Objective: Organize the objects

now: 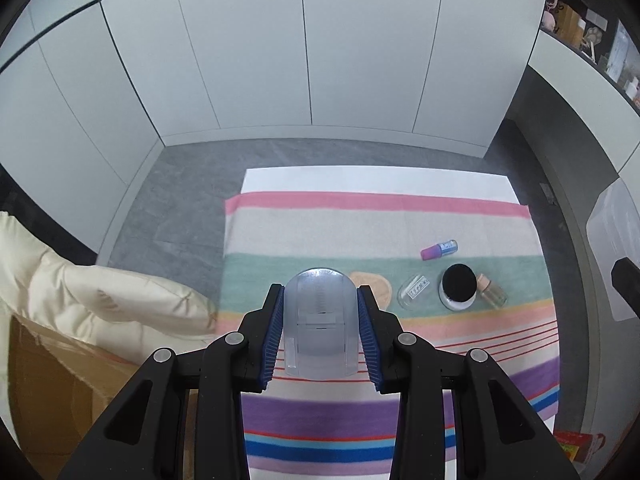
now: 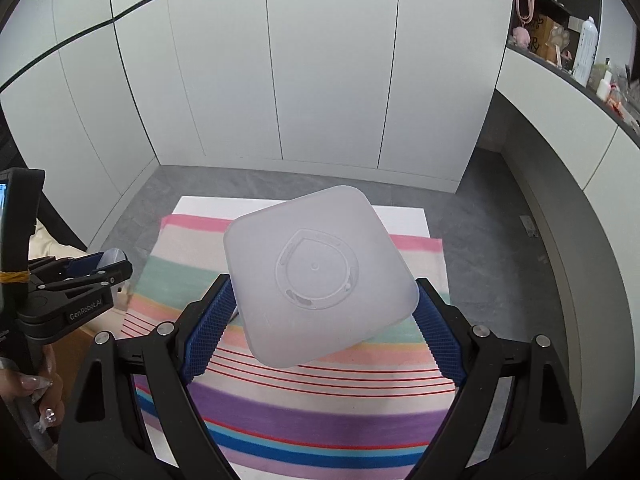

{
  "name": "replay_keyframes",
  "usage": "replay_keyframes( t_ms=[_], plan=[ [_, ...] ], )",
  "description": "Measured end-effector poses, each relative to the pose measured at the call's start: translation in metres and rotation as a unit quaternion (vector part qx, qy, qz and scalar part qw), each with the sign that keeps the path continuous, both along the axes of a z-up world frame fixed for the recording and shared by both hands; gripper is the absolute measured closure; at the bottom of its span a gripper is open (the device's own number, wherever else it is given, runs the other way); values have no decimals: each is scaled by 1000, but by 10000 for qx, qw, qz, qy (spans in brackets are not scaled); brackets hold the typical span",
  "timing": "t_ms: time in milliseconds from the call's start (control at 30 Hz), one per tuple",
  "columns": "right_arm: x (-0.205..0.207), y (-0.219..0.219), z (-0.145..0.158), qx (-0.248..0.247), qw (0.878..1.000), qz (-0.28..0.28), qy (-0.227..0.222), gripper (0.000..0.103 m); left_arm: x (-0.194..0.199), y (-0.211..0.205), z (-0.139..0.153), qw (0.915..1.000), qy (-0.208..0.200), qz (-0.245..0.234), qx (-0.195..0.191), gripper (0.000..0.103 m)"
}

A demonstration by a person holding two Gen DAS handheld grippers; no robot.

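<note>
My left gripper (image 1: 320,292) is shut on a translucent grey-blue plastic piece (image 1: 318,320) with a rounded top, held above the striped cloth (image 1: 320,224). On the cloth behind it lie a beige puff (image 1: 376,286), a clear small case (image 1: 414,290), a round jar with a black top (image 1: 459,286), a small amber bottle (image 1: 492,290) and a purple-capped bottle (image 1: 439,249). My right gripper (image 2: 322,280) is shut on a frosted square box (image 2: 316,276), lifted above the cloth (image 2: 320,400) with its underside facing the camera. The left gripper (image 2: 108,264) shows at the left of the right wrist view.
White cabinet doors (image 1: 312,60) close off the back, with grey floor (image 1: 180,208) around the white table (image 1: 360,178). A cream cushion (image 1: 100,300) and a cardboard box (image 1: 48,392) sit to the left. Shelves with small items (image 2: 568,44) are at the upper right. A person's hand (image 2: 36,392) grips the left tool.
</note>
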State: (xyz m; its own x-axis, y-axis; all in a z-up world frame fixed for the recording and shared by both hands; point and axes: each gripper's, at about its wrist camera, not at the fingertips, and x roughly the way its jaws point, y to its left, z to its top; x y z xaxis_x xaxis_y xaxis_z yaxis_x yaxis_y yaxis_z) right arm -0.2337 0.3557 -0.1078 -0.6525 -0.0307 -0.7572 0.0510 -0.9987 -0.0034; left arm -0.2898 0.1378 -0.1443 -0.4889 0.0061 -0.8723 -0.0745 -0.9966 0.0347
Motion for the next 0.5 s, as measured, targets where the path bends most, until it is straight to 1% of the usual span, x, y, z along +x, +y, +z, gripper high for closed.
replay_keyframes(
  t_ms=[167, 400, 433, 467, 500],
  plan=[
    [5, -1, 6, -7, 10000, -28, -4, 13, 5, -6, 7, 10000, 46, 55, -21, 66],
    [12, 0, 2, 24, 10000, -17, -77, 13, 15, -12, 12, 9999, 44, 121, -8, 66],
    [13, 0, 2, 15, 10000, -24, -78, 13, 17, -12, 13, 9999, 52, 126, -48, 66],
    [14, 1, 3, 7, 10000, -37, -83, 13, 22, -9, 16, 9995, 122, 136, -251, 66],
    [15, 1, 3, 30, 9999, -65, -109, 13, 25, -7, 18, 9991, 167, 125, -370, 66]
  ],
)
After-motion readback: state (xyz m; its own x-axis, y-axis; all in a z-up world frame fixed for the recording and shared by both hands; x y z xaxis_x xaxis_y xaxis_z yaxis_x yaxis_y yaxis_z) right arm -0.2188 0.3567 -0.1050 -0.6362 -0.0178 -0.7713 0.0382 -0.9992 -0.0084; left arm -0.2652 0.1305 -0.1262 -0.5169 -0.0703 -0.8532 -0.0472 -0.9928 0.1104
